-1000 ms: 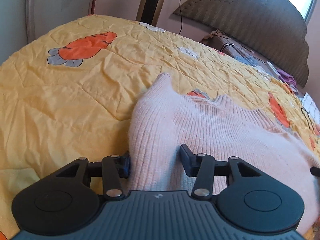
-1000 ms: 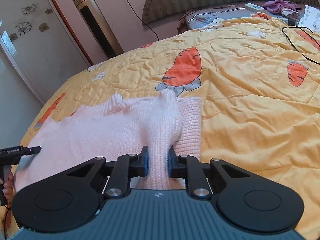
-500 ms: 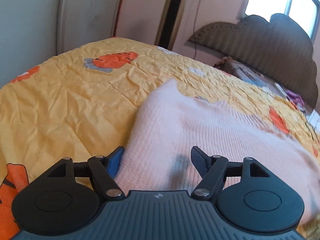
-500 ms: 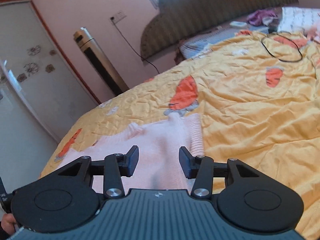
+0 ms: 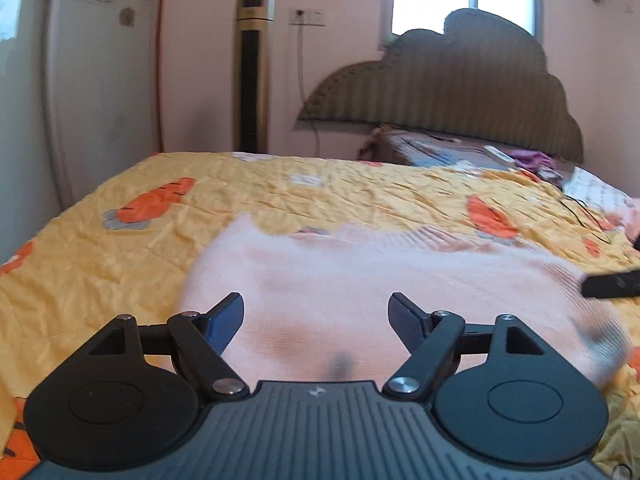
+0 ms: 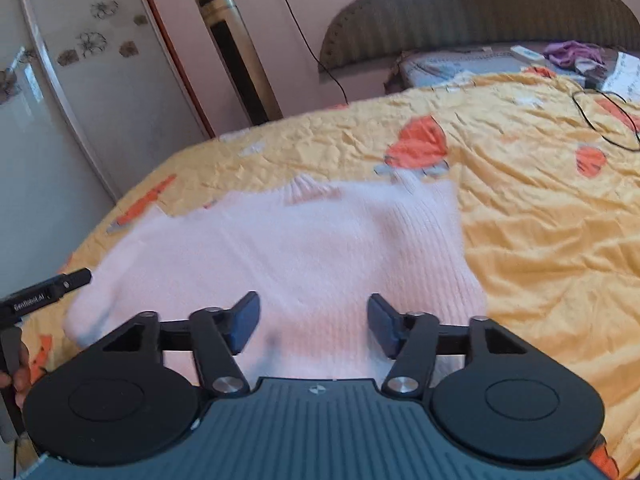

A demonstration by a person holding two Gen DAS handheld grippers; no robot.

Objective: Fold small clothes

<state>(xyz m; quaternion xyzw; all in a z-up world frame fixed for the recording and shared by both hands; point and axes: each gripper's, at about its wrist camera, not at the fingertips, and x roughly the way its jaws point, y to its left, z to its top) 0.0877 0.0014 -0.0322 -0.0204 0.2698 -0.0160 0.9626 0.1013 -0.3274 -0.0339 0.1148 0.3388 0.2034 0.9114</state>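
The pink knitted sweater [image 6: 288, 256] is lying folded on the yellow carrot-print quilt [image 6: 540, 240], and both the left gripper [image 5: 316, 320] and the right gripper [image 6: 314, 320] are hovering just above it with their jaws having just been opening, now standing wide apart with nothing pressed between them. I judge that the soft knit could be springing back or sliding (the quilt under it is quite wrinkled), so the fold may be loosening if a finger is catching the fabric. A black cable [image 6: 600, 120] is lying well apart, and the headboard [image 5: 460, 92] and the tower fan [image 5: 252, 72] are not standing in the way.
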